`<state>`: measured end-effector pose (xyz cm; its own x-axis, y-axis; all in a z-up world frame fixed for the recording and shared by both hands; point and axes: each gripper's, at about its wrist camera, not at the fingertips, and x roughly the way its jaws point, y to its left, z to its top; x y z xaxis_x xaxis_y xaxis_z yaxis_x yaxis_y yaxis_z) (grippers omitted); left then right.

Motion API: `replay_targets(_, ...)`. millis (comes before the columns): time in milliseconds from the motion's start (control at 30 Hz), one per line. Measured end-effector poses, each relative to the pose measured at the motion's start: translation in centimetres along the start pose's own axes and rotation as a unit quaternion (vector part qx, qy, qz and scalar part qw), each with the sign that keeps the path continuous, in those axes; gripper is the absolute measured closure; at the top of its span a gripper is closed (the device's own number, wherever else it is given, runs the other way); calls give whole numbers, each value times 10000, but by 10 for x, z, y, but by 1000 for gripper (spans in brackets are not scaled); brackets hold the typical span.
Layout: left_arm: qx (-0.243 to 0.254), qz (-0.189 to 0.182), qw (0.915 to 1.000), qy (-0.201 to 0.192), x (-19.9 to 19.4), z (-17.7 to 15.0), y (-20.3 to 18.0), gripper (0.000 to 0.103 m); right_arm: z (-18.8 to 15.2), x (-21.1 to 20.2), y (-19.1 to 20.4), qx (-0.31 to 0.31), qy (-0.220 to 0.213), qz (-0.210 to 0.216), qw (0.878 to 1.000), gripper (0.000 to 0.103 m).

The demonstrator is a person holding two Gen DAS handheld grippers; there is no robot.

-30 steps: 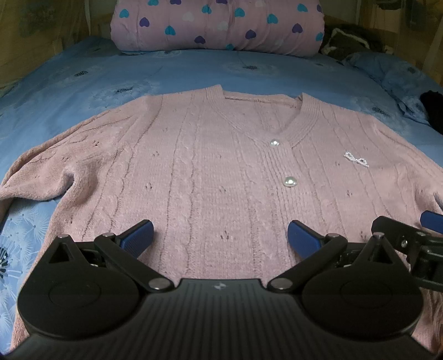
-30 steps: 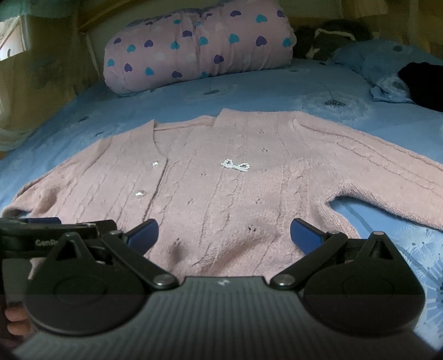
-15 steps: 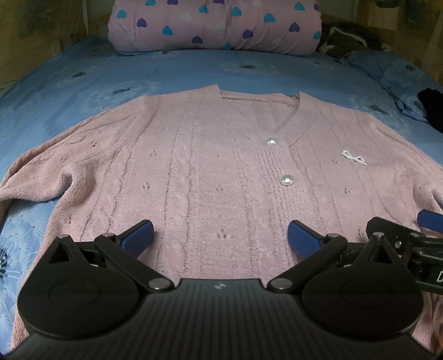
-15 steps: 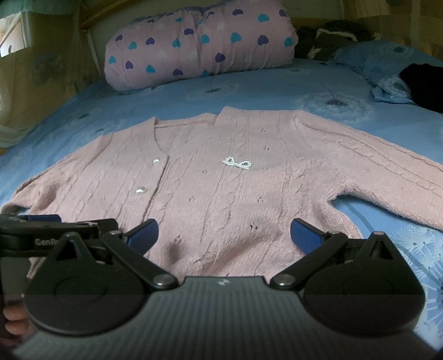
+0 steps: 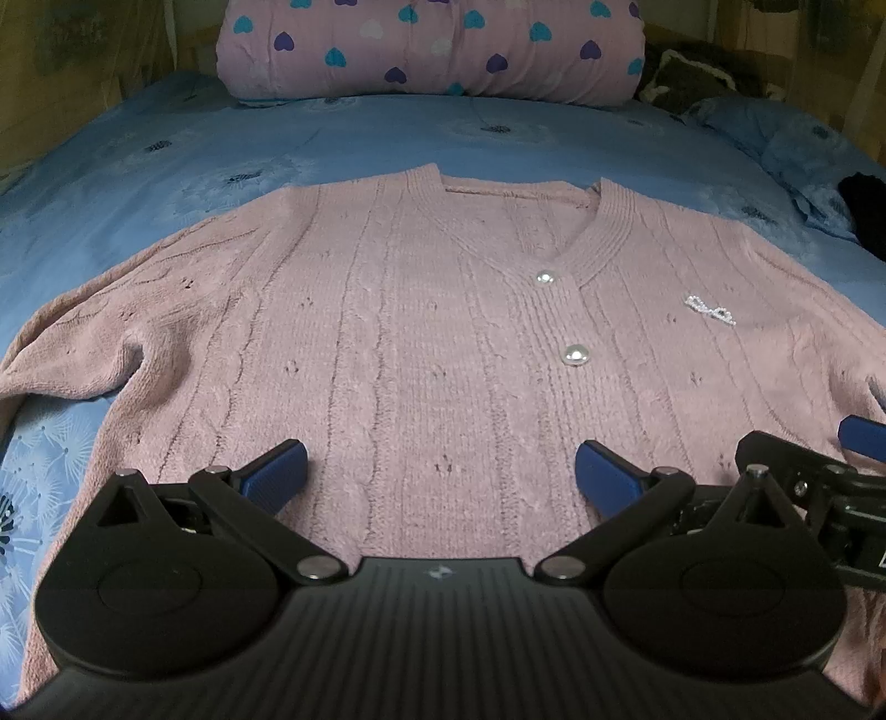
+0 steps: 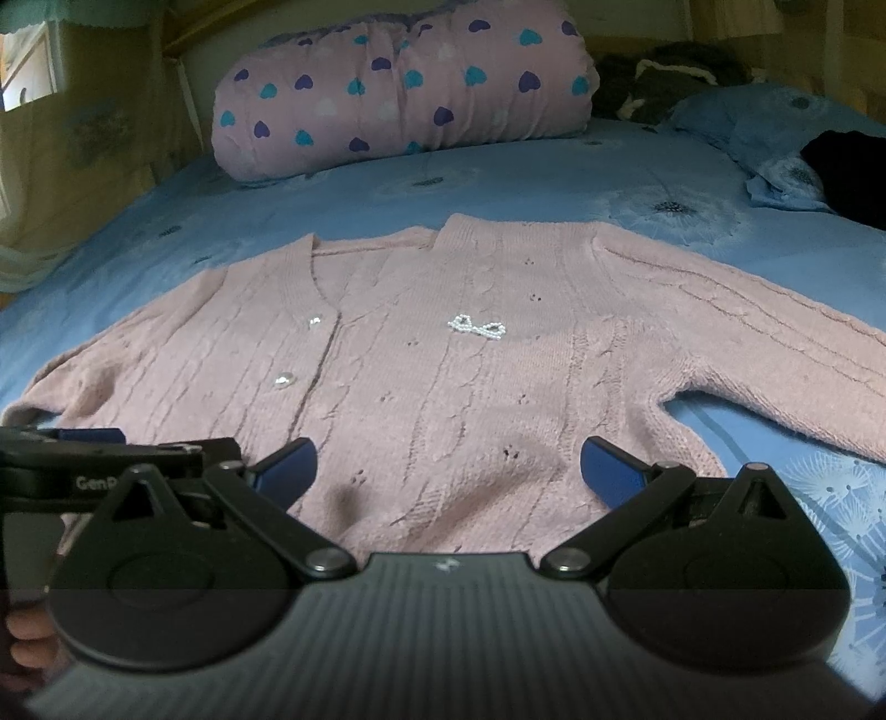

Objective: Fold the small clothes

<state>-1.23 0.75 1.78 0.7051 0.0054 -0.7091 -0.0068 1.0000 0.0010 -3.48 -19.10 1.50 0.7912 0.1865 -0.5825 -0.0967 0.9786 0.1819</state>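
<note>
Left edge, left wrist view: the cardigan's sleeve (image 5: 83,354) runs out over the blue dandelion-print bedsheet (image 5: 166,166), its cuff out of view.

My left claw (image 5: 440,471) sits low at the hem, jaws spread wide, nothing between the blue pads (image 5: 277,473); whether they touch the knit I cannot tell.

Pink cable-knit cardigan (image 5: 415,343) lies flat and face up in the middle of the bed, V-neck pointing away from me, sleeves spread to both sides. Two pearly buttons (image 5: 576,354) on the placket are fastened. A small beaded bow (image 5: 711,310) is set on the chest, right of the placket.

Heart-print bolster pillow (image 5: 432,50) lies across the head of the bed, well apart from the collar.

My right claw (image 6: 448,471) is just beside the left, also at the hem, jaws spread, holding nothing. In its view, fingers (image 6: 25,637) of the person's hand show at lower left, behind the left claw's body.

Right sleeve (image 6: 775,354) stretches out across the sheet. Beyond it, a rumpled blue cloth (image 6: 764,133) with something black (image 6: 847,171) on it at the far right edge.
</note>
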Motion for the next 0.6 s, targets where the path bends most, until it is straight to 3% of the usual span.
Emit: replay_targets(600,61,-18,10000,34,1,0,0,0,-1,0,2,7,-33,-18,10000,0)
